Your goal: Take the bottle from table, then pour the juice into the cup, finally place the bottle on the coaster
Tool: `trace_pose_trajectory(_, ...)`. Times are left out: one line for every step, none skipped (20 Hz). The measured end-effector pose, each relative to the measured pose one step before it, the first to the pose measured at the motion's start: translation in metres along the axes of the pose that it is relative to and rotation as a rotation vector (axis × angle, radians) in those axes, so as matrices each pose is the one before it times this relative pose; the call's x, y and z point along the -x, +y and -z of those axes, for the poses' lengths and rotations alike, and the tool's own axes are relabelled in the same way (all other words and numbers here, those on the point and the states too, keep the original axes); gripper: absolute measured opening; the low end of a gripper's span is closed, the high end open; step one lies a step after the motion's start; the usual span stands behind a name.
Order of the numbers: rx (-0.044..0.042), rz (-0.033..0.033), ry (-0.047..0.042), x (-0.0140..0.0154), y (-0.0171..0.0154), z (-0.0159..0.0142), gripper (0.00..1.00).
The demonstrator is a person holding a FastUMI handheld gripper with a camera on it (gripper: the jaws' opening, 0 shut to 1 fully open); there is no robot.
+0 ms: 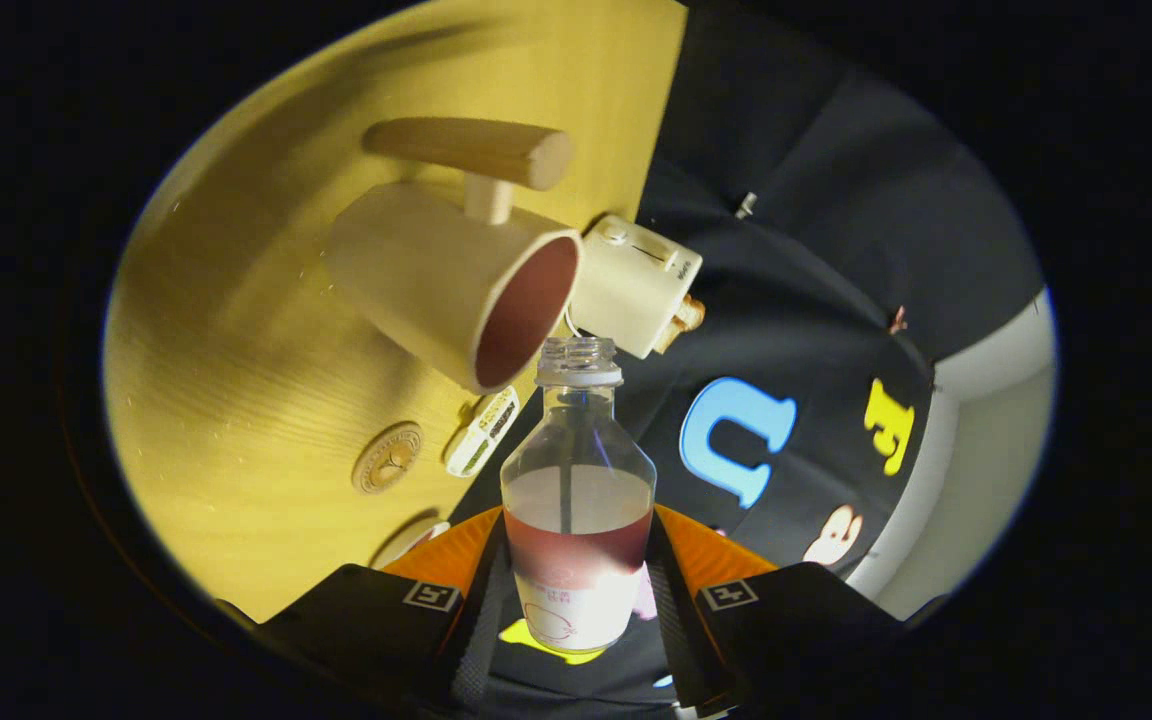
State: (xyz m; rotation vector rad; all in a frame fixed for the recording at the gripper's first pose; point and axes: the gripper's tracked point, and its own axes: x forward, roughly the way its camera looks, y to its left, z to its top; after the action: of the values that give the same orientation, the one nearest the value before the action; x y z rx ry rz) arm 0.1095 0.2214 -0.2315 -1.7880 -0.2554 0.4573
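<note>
- We see the gripper (576, 600) clamped on the bottle (577, 500): one finger presses on each side of its lower body, so the bottle sits squarely between them.
- The bottle points straight ahead along the fingers, its open, capless neck furthest from us.
- Its clear body holds reddish juice (579, 552) — the liquid fills the lower part only, with the upper part and neck clear. A pale label wraps the base of the bottle, close to where the fingers grip.
- Just beyond the bottle's mouth we find the cup (456, 283), a pale cylinder with a reddish inside. Its open rim is turned toward the bottle's neck, and the two look near each other; whether they touch we cannot tell.
- The cup stands on the yellow wooden table (226, 380), which looks tipped steeply in this view.
- A wooden handle-like piece (476, 150) sticks out from the cup's side on a short peg.
- Right beside the cup sits a small cream-coloured box (636, 285).
- On the table, nearer to the fingers than the cup, lies a round brown coaster (387, 458) — well apart from the bottle. A small white flat object (483, 431) lies next to it.
</note>
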Motion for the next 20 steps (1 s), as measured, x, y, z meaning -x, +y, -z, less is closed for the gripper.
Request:
trace_pose_trajectory(-0.07393, -0.01311, 0.01554, 0.00098, 0.00056, 0.00068, 0.72)
trace_pose_trajectory(-0.07827, -0.01438, 0.01168, 0.00152, 0.00192, 0.00152, 0.72)
trace_pose_trajectory(-0.08252, -0.01668, 0.00602, 0.00219, 0.00363, -0.00085, 0.72)
trace_pose_trajectory(-0.09247, -0.02019, -0.00324, 0.00324, 0.00382, -0.00167, 0.72)
trace_pose_trajectory(-0.09504, -0.01346, -0.00095, 0.00059, 0.00401, -0.00392, 0.72)
trace_pose_trajectory(-0.09222, -0.0103, 0.00199, 0.00229, 0.00218, -0.00129, 0.73)
trace_pose_trajectory(-0.08498, -0.00847, 0.00877, 0.00198, 0.00154, 0.00056, 0.72)
trace_pose_trajectory(-0.08175, -0.00938, 0.00381, 0.00309, 0.00166, 0.00083, 0.73)
trace_pose_trajectory(-0.07903, -0.00687, 0.00284, 0.0003, 0.00063, 0.00079, 0.73)
trace_pose_trajectory(-0.08024, -0.01049, -0.00002, 0.00039, 0.00094, -0.00067, 0.73)
trace_pose_trajectory(-0.0805, -0.01329, -0.00227, 0.00028, 0.00129, -0.00003, 0.73)
trace_pose_trajectory(-0.0776, -0.01004, -0.00241, 0.001, 0.00042, -0.00067, 0.73)
trace_pose_trajectory(-0.07005, -0.00218, -0.00813, 0.00124, -0.00245, -0.00174, 0.73)
trace_pose_trajectory(-0.06889, 0.00455, -0.01798, 0.00134, -0.00587, -0.00297, 0.73)
trace_pose_trajectory(-0.07248, -0.001, -0.0128, 0.0009, -0.00491, -0.00298, 0.73)
trace_pose_trajectory(-0.06937, -0.00954, -0.00141, 0.00147, -0.00278, -0.00063, 0.73)
trace_pose_trajectory(-0.06715, -0.00359, 0.01153, -0.00103, -0.00269, 0.00241, 0.73)
trace_pose_trajectory(-0.07338, -0.00427, 0.01107, -0.00004, -0.00561, 0.00152, 0.73)
trace_pose_trajectory(-0.07865, -0.01152, 0.00493, -0.00008, -0.00166, -0.0015, 0.73)
trace_pose_trajectory(-0.0782, -0.0129, -0.00512, 0.00132, 0.00054, -0.00233, 0.73)
